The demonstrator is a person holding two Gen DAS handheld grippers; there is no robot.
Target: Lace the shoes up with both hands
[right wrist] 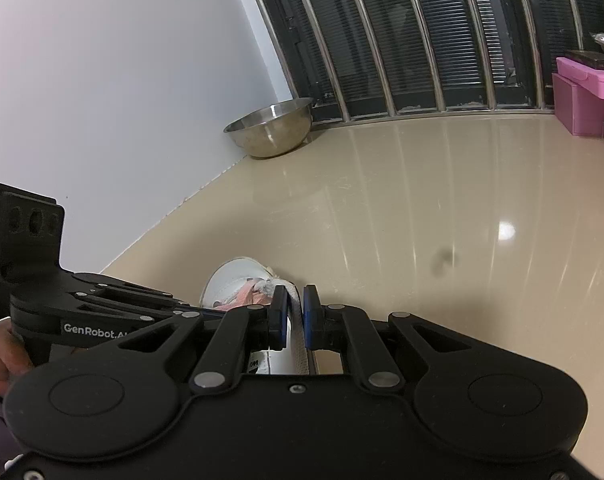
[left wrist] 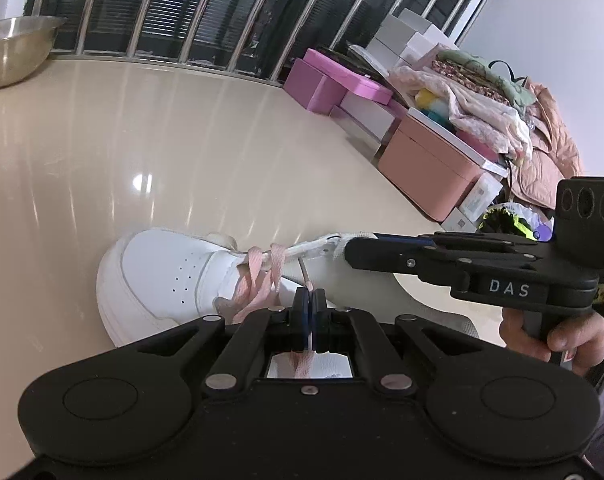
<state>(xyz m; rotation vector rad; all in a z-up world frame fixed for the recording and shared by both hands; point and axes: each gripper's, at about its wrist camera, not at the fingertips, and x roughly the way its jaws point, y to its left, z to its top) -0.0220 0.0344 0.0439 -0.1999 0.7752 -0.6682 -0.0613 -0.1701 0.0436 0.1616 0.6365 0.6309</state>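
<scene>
Left gripper [left wrist: 310, 312]: nearest the left wrist camera, jaws closed flat on the pink lace [left wrist: 261, 280], which runs on between them toward the camera.
Right gripper [right wrist: 295, 316]: jaws nearly shut on a white strip of the shoe's upper, probably the eyelet edge or tongue; which one cannot be told. In the left view its tip [left wrist: 348, 246] reaches in from the right to the shoe's top edge.
Person's hand [left wrist: 558, 332]: wrapped round the right gripper's handle.
Shoe [left wrist: 161, 276]: white sneaker on the beige floor [left wrist: 141, 140], toe pointing away toward the barred window, well clear of wall and boxes.
Lace state: pink crossings sit over the lower eyelets near the toe; the upper part is hidden by the grippers, so how far lacing has got is unclear.
Handling, lace: flat, soft, limp; a judgement is that it buckles if pushed, so grip near the stiff tip.
Handling, shoe: light, smooth upper, likely to slide on the glossy floor unless held.
Far: steel bowl [right wrist: 269, 132] at the wall corner, pink boxes [left wrist: 334, 84].
</scene>
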